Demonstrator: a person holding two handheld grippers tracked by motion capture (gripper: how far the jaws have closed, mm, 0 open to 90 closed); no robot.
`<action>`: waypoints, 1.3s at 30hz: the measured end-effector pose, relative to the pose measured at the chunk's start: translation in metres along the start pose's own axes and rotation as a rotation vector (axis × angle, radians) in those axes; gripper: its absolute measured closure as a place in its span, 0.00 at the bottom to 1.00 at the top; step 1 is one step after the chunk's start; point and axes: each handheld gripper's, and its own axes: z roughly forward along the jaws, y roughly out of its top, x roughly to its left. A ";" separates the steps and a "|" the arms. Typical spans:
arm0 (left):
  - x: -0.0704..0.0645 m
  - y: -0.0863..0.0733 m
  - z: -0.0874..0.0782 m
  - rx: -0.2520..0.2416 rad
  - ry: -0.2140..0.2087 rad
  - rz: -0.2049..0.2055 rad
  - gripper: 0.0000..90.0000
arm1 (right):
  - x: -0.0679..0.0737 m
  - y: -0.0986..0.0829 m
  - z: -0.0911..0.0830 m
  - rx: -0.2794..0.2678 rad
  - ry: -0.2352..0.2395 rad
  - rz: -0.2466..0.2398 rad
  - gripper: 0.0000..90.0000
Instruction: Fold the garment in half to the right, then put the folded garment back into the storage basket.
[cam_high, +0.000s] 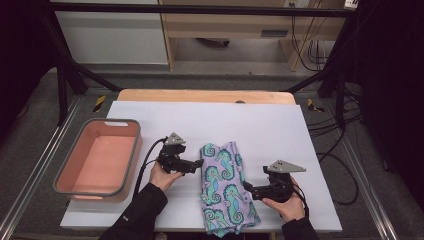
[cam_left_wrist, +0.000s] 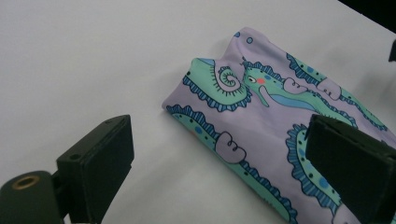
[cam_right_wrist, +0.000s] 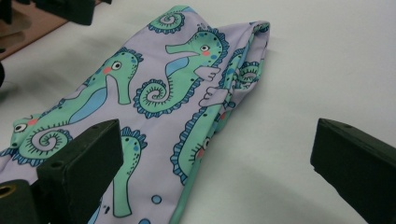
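Both grippers, left (cam_high: 199, 163) and right (cam_high: 248, 190), flank the folded cloth (cam_high: 225, 187), fingers spread wide.

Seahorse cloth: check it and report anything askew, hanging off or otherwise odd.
The cloth lies folded in a long strip, slightly aslant on the white sheet, and its near end reaches the sheet's front edge. Both grippers, left and right, flank it with jaws open. The pink bin sits square. Nothing spilled or damaged.

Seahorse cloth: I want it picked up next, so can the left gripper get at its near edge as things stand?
Probably yes. The left gripper is open right beside the seahorse cloth, with only bare white table cover between them.
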 end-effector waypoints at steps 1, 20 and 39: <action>0.000 0.002 0.003 0.003 0.003 0.001 0.08 | 0.001 -0.001 -0.001 0.003 -0.004 0.005 0.04; 0.013 0.008 0.033 0.049 0.048 -0.061 0.28 | 0.011 -0.011 -0.003 0.022 0.006 0.015 0.05; 0.009 0.006 0.051 0.107 0.052 -0.107 0.39 | 0.019 -0.024 -0.007 0.056 0.029 0.020 0.15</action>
